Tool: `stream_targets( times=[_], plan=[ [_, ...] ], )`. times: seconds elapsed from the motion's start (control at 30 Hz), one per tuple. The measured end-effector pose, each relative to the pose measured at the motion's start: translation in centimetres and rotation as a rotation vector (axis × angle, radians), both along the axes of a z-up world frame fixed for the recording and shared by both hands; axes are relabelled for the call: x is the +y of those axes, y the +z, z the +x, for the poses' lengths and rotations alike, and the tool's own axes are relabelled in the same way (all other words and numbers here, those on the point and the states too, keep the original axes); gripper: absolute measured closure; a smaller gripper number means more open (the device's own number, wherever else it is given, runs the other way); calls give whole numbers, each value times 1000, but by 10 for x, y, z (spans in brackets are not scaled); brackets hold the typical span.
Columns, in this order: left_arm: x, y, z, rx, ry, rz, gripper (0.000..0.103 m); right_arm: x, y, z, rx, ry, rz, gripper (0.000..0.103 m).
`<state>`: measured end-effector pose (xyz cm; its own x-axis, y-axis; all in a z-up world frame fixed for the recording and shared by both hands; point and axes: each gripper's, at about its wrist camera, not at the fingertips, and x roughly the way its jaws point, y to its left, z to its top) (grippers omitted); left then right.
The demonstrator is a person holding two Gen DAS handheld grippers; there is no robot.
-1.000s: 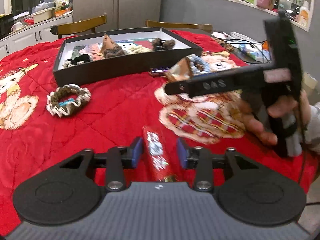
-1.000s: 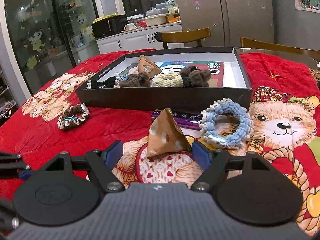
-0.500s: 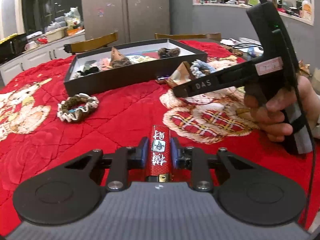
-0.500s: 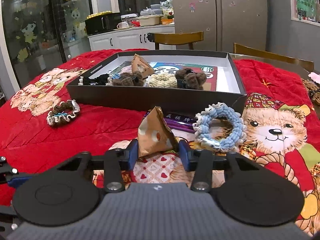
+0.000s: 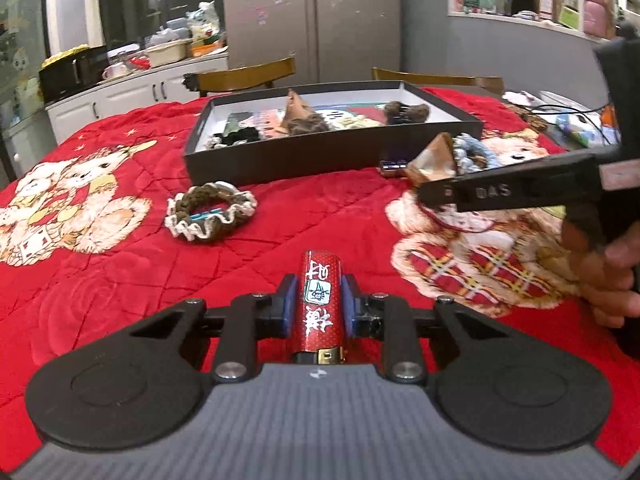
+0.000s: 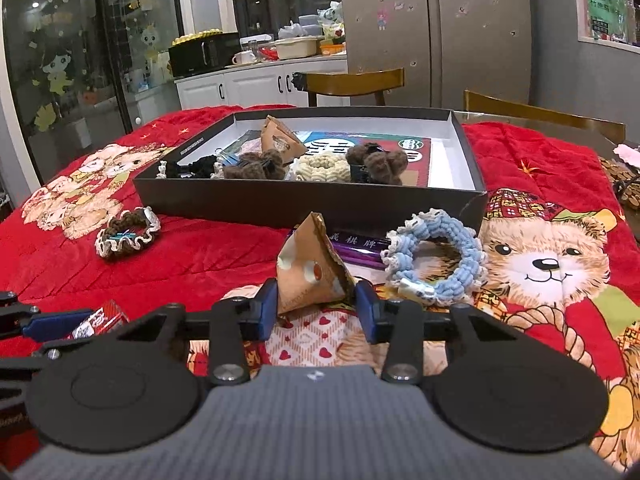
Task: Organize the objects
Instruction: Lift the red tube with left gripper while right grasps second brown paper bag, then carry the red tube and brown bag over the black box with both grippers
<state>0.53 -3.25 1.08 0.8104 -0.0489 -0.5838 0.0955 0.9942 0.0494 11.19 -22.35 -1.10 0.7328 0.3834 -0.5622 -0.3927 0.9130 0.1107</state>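
My left gripper (image 5: 318, 307) is shut on a red lighter (image 5: 321, 300) with white characters and holds it above the red tablecloth. My right gripper (image 6: 316, 306) is shut on a brown pyramid-shaped packet (image 6: 310, 266); in the left wrist view it shows at the right (image 5: 436, 196). The black box (image 6: 304, 200) at the table's far middle holds scrunchies, a similar packet and other small items. It also shows in the left wrist view (image 5: 320, 152).
A brown and white scrunchie (image 5: 212, 216) lies left of the box front. A blue scrunchie (image 6: 436, 256) and a purple pack (image 6: 356, 246) lie just before the box. Wooden chairs (image 6: 352, 84) stand behind the table. Cables and clutter (image 5: 560, 120) sit at the far right.
My left gripper closed on the red lighter and lifted it. My right gripper closed on the brown packet and raised it a little.
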Motion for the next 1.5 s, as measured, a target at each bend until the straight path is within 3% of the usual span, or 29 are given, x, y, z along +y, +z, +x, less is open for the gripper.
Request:
stream_targets(
  times=[0.23, 0.47, 0.73, 1.07, 1.5],
  plan=[
    [1, 5, 3, -13, 25, 27, 75, -2, 4, -4, -21, 2, 7, 58],
    [2, 16, 9, -17, 46, -1, 75, -6, 17, -11, -66, 4, 21, 58],
    [5, 39, 22, -44, 77, -20, 75, -20, 45, -17, -117, -9, 85, 58],
    [0, 77, 41, -69, 43, -62, 75, -21, 79, -20, -160, -36, 166, 58],
    [-21, 151, 42, -242, 10, -84, 75, -31, 141, -10, -232, -145, 265, 58]
  ],
)
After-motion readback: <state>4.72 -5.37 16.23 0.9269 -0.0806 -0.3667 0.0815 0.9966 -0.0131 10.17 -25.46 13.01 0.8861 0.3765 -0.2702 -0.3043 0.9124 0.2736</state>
